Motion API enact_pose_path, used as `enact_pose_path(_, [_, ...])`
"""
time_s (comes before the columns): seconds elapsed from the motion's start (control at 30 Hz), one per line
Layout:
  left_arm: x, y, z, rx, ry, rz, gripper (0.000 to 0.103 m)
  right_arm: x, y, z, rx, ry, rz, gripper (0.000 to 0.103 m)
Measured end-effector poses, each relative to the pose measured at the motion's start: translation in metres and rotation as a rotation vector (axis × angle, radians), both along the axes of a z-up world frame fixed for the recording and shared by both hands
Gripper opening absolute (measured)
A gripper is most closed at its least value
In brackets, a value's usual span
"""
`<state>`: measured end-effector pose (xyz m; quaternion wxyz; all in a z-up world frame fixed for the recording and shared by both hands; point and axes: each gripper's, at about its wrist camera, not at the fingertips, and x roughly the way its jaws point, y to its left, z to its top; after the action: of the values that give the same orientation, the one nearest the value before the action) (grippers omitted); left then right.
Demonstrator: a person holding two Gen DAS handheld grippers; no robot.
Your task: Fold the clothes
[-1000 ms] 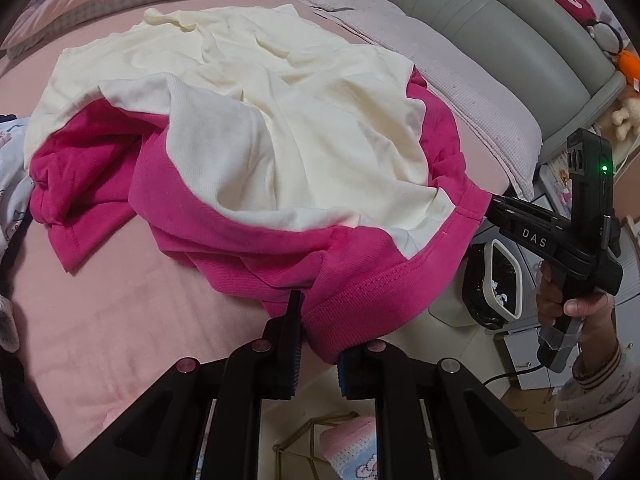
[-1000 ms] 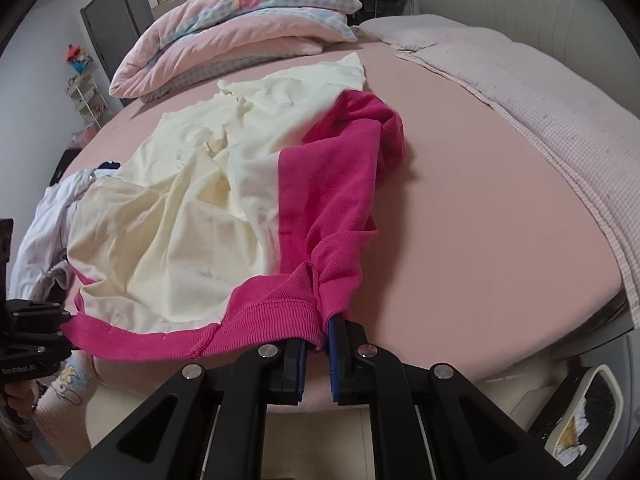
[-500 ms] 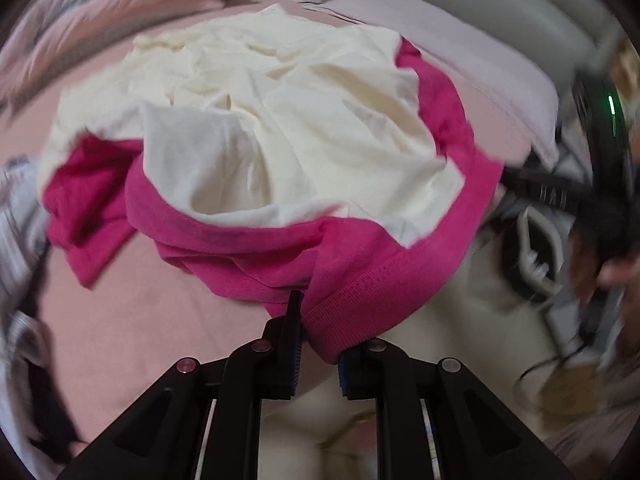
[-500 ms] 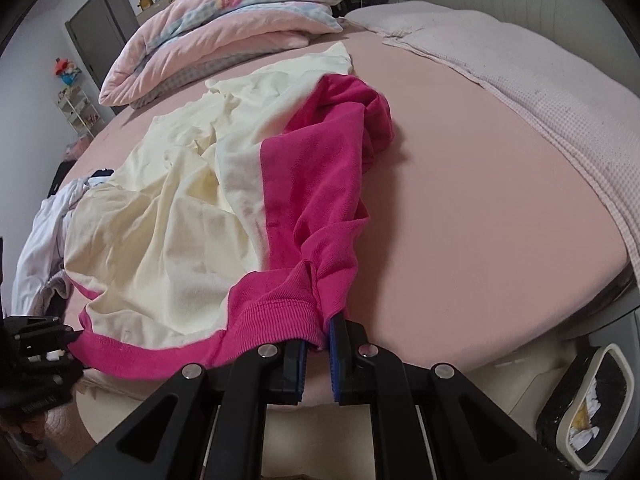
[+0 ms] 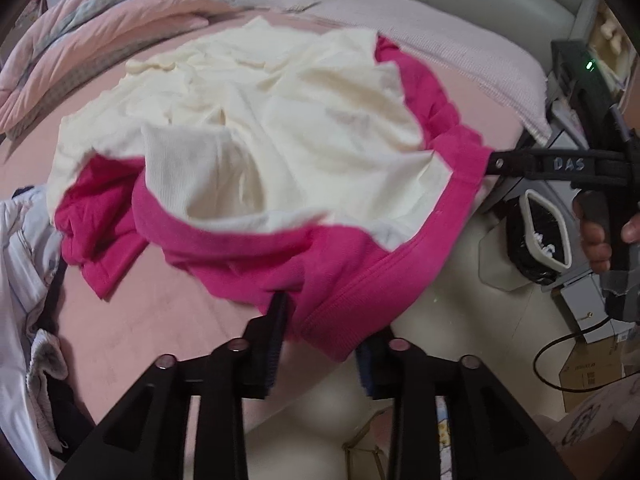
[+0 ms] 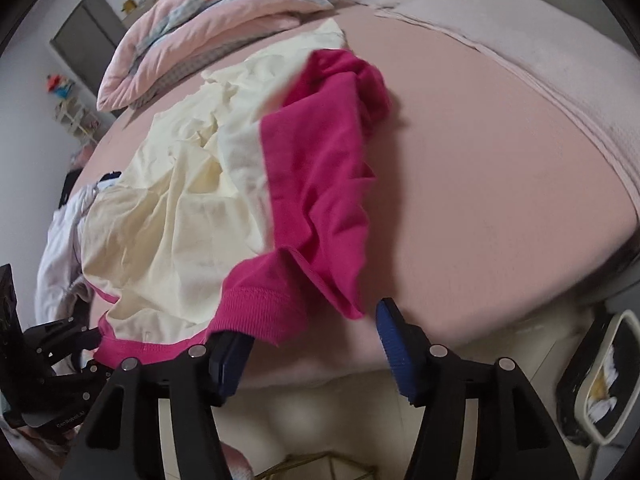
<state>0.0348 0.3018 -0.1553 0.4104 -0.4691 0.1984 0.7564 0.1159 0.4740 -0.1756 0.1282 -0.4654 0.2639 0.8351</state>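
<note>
A pink and cream garment [image 5: 280, 120] lies crumpled on the pink bed [image 5: 140, 312], its ribbed pink hem hanging over the near edge. My left gripper [image 5: 322, 332] is open, and the hem's corner sags loose between its spread fingers. In the right wrist view the same garment [image 6: 320, 160] reaches down to my right gripper [image 6: 306, 324], which is wide open. The hem drapes over its left finger [image 6: 228, 356], and the right finger [image 6: 396, 344] is bare. The right gripper [image 5: 496, 164] also shows in the left wrist view at the hem's far corner, held by a hand [image 5: 596, 236].
Folded quilts [image 6: 220, 12] are stacked at the bed's far side, and a pale blanket [image 6: 520, 40] lies along the right. White clothes [image 5: 20, 280] are heaped at the left edge. Beside the bed on the floor are a black bin [image 6: 600, 380] and a cardboard box [image 5: 592, 364].
Both grippers were shut on the pink hem and have now opened, letting it go. The hem has dropped slack over the bed's edge. Both cameras have tilted a little.
</note>
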Motion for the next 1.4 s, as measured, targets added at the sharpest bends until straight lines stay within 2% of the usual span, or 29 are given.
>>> enact_pose_path(0.13, [-0.011, -0.003, 0.033, 0.087, -0.008, -0.021, 0.038, 0.009, 0.004, 0.008, 0.021, 0.004, -0.008, 0.06])
enact_pose_path(0.27, [-0.021, -0.018, 0.071, 0.155, 0.01, -0.014, 0.051, 0.013, 0.006, 0.021, 0.068, 0.015, 0.001, 0.06])
enact_pose_path(0.33, [-0.019, -0.02, 0.086, 0.188, 0.039, -0.016, 0.054, 0.013, 0.009, 0.026, 0.086, 0.02, 0.005, 0.06])
enact_pose_path(0.43, [-0.023, -0.013, 0.101, 0.215, 0.08, -0.029, 0.059, 0.01, 0.013, 0.031, 0.1, 0.023, -0.001, 0.06])
enact_pose_path(0.53, [-0.028, -0.001, 0.107, 0.195, 0.105, -0.069, 0.062, 0.006, 0.02, 0.034, 0.105, 0.032, -0.02, 0.06])
enact_pose_path(0.7, [-0.037, 0.027, 0.1, 0.138, 0.098, -0.098, 0.062, 0.001, 0.032, 0.036, 0.104, 0.045, -0.062, 0.06])
enact_pose_path(0.9, [-0.048, 0.067, 0.083, 0.131, 0.036, -0.123, 0.062, -0.006, 0.051, 0.023, 0.037, 0.036, -0.1, 0.06])
enact_pose_path(1.13, [-0.068, 0.115, 0.064, 0.164, -0.06, -0.091, 0.062, -0.008, 0.082, 0.001, -0.242, 0.089, -0.196, 0.06])
enact_pose_path(1.27, [-0.069, 0.113, 0.048, 0.214, -0.134, -0.016, 0.062, 0.002, 0.091, -0.004, -0.315, 0.165, -0.301, 0.06])
enact_pose_path(1.4, [-0.058, 0.11, 0.03, 0.172, -0.15, 0.014, 0.062, 0.013, 0.084, -0.02, -0.393, 0.168, -0.331, 0.06])
